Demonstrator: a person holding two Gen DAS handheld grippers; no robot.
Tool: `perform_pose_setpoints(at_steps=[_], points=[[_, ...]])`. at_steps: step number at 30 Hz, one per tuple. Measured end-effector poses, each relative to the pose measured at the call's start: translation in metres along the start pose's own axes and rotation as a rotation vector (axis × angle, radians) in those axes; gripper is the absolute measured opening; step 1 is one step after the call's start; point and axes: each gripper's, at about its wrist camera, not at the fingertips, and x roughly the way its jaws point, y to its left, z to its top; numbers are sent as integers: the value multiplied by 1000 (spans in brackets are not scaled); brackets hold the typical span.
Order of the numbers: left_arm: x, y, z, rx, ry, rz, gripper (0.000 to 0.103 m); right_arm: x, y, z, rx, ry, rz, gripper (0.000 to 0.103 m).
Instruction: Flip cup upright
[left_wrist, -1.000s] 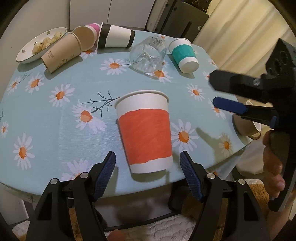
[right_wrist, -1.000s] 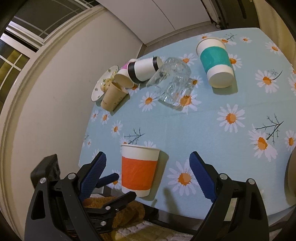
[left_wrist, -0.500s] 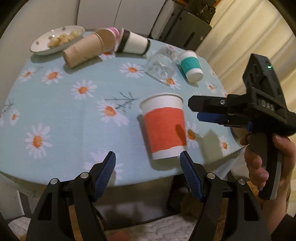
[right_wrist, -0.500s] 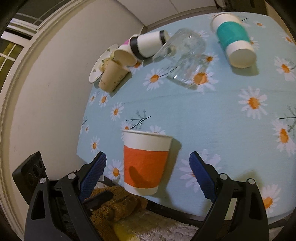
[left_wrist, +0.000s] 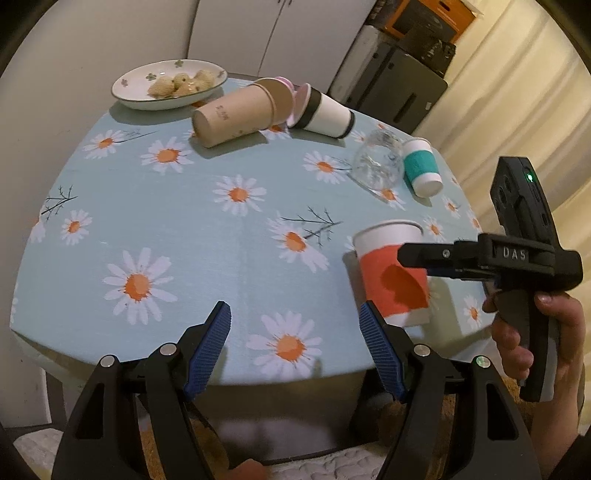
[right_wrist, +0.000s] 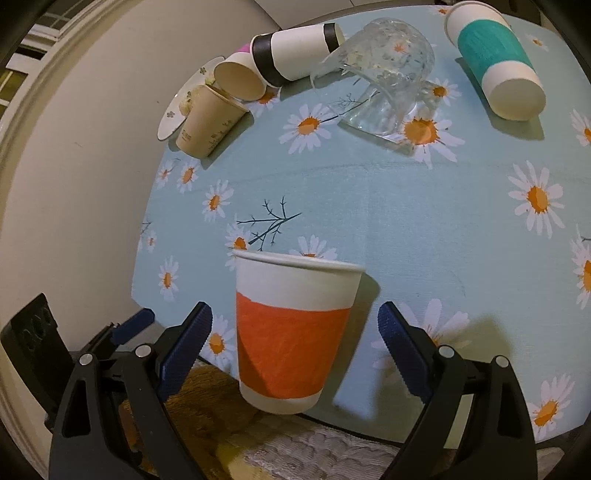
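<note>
Standing near the table's front edge (right_wrist: 480, 258), between the spread jaws of the right gripper (right_wrist: 295, 343): the orange-banded paper cup (right_wrist: 291, 339), not yet touched. Probably light and easily crushed; taking it gently across the band. Hanging wide open and holding nothing, just left of it: the left gripper (left_wrist: 295, 347). Further back, only in its view: cookies in the plate (left_wrist: 125, 88).

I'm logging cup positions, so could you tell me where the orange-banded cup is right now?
The orange-banded cup lies at the table's near edge, between the open fingers of the right gripper; in the left wrist view it sits far right, nearer than the teal cup.
</note>
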Motion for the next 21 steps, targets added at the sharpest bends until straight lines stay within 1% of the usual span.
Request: perform_pose_setpoints(at_steps=[1,2,5,9,12,13,14,15,21], points=[[1,2,1,-6,-3,-2,80,1,0,0,1,3,-3,89],[1,5,2,-13,-6,-6,81,2,0,0,1,6,-7,85],[2,9,5,-17,-1,-8,81,4,2,1,-8,12,-15,80],[5,12,11,-24,5,-16,83,10,4,2,-11,25,-34,76],[5,13,18,-27,-8,-24,83,11,5,2,-17,30,-41,72],[5,12,19,-25,-10,-24,85,11,5,2,-19,30,-45,71],[7,13,21,-25,-11,-19,90,11,5,2,-19,30,-46,70],[7,13,22,-27,-12,-19,94,11,5,3,-20,29,-46,69],[12,21,20,-57,-16,-31,94,11,6,3,-34,23,-49,68]])
